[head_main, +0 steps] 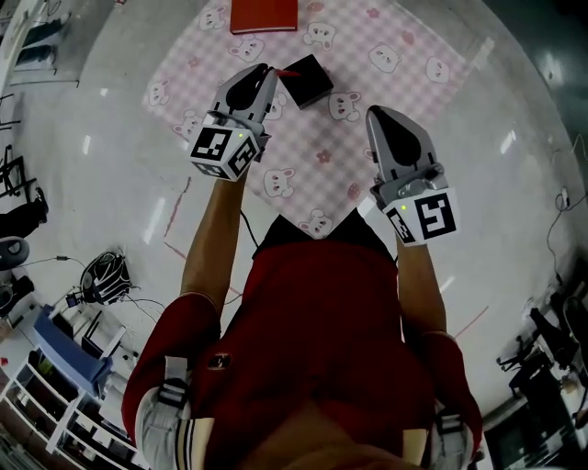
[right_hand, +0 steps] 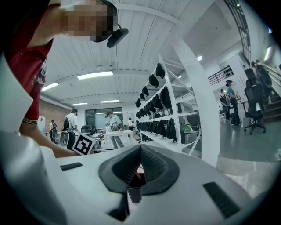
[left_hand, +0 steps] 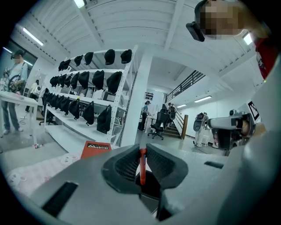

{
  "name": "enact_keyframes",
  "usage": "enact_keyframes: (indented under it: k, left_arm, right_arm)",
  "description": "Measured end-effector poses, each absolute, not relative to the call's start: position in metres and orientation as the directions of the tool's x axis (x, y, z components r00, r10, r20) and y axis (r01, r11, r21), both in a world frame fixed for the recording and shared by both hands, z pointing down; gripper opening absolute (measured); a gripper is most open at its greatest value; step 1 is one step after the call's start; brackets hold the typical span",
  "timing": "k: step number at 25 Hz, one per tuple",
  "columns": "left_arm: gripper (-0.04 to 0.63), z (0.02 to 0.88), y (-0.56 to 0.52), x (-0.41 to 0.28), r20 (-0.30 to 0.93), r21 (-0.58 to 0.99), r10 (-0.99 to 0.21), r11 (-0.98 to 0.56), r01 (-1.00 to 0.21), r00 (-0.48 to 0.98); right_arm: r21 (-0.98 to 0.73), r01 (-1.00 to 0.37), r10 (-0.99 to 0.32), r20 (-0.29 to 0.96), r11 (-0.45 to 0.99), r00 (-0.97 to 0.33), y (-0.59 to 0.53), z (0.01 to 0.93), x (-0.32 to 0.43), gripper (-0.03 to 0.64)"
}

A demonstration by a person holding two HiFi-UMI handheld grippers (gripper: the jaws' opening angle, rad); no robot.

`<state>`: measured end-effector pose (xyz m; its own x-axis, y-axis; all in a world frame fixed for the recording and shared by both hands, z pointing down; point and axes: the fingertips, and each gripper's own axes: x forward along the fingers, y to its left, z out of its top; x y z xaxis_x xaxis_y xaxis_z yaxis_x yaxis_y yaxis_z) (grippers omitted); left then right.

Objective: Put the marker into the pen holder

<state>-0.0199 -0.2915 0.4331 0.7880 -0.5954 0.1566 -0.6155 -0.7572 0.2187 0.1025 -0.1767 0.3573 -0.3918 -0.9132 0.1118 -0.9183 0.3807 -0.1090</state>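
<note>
Arms stretch out from a red shirt over a pink checked cloth (head_main: 367, 92). Nearest, the right gripper (head_main: 377, 115) (right_hand: 140, 151) hangs over the cloth with its jaws pressed together on nothing. Further out, the left gripper (head_main: 266, 73) (left_hand: 142, 151) pinches a red marker (head_main: 292, 69) (left_hand: 142, 165), whose free end sits right by the black pen holder (head_main: 308, 81); contact is unclear. Beyond lies a red box (head_main: 264, 16).
</note>
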Motion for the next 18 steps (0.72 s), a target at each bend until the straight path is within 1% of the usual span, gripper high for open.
enact_keyframes:
  k: [8,18]
  left_arm:
    - [0.057,0.474,-0.302,-0.017,0.226,0.225,-0.581,-0.75,-0.622,0.782]
    - [0.057,0.499,-0.305,-0.006,0.282,0.216,-0.561,-0.753,-0.621,0.778]
  right_arm:
    - [-0.12,-0.923,-0.914,0.14,0.365,-0.38,-0.181,0.369,0.104,-0.002]
    - [-0.127,-0.93,-0.918,0.159,0.345,-0.363,-0.179,0.376,0.113,-0.002]
